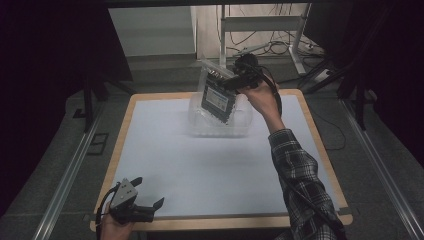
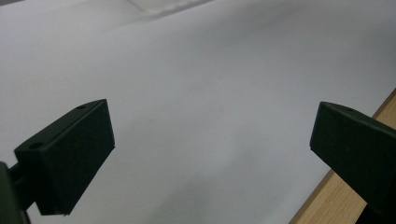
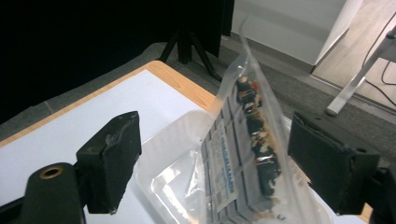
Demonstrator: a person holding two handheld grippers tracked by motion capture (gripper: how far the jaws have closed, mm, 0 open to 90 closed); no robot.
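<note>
High view: a clear bag (image 1: pixel 218 95) of dark snacks stands on end in a clear tub (image 1: pixel 219 122) at the table's (image 1: pixel 210 170) far edge, long axis near upright, top leaning left. The right gripper (image 1: pixel 231 77) is at its top. The left gripper (image 1: pixel 145 197) rests near the front edge.

Left gripper view: jaws spread wide over bare table.

Right gripper view: jaws released, bag between them, untouched. Its blue-lettered label (image 3: pixel 223 172) is unreadable.

No text can be read. The bag (image 3: pixel 243 154) at the centre of the right gripper view carries a white label (image 3: pixel 223 172) with blue print, too blurred to make out.
</note>
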